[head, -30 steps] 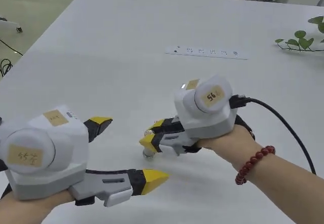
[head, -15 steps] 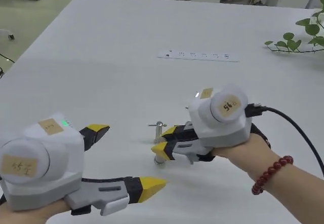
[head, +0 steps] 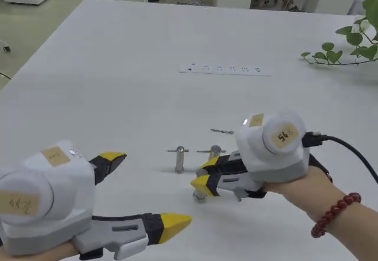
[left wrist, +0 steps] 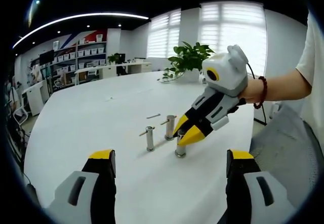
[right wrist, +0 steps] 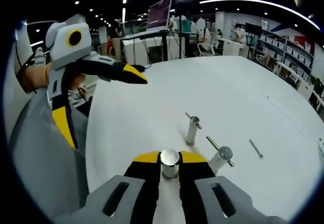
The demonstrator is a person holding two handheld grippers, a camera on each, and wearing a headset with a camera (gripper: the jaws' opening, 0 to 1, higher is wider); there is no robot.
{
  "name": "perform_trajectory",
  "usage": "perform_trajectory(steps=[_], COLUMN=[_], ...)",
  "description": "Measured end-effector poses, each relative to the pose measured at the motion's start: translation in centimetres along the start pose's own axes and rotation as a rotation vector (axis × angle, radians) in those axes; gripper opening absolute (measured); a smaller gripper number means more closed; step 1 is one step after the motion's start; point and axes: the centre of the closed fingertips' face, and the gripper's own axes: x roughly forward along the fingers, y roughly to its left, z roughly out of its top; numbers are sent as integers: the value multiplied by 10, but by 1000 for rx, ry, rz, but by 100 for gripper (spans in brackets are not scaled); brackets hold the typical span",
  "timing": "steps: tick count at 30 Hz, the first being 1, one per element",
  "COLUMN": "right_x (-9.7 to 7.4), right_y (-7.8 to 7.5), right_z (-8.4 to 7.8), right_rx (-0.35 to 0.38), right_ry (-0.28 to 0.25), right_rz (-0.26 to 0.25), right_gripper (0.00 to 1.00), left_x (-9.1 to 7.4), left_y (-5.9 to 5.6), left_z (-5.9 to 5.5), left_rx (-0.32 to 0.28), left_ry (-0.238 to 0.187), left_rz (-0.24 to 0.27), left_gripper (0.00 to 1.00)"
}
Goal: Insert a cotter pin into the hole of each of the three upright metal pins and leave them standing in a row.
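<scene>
While the right gripper (head: 199, 175) sits right of centre in the head view, its yellow-tipped jaws are closed tight on an upright metal pin (head: 199, 195), whose foot meets the white table (head: 118, 66). In the right gripper view the round top of this held pin shows squeezed between the two jaw tips at the bottom of the frame.

Just above and left of it in the head view stands a second pin (head: 179, 159), and just above and right a third pin (head: 214, 152). Each has a cotter pin through its head, and the three stand near one another but apart. A loose cotter pin (head: 222, 131) lies flat on the table a little further up the frame.

The left gripper (head: 157, 186) hangs at the lower left, its jaws spread wide and holding nothing. Its own view looks between them at all three pins.

A power strip (head: 224, 69) lies above centre, and a leafy plant (head: 348, 45) sits at the upper right edge.
</scene>
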Motion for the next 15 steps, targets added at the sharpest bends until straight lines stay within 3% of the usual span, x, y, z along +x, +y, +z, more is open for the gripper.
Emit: perform_trajectory(steps=[15], right_x=[-6], right_y=[-1], right_z=[-10], right_rx=[-28], right_ry=[-21], right_rz=[38], right_gripper=[14], left_x=[3], left_y=[-6], left_z=[-1], left_rx=[1], left_ry=[1], left_rz=[-18], left_gripper=[89])
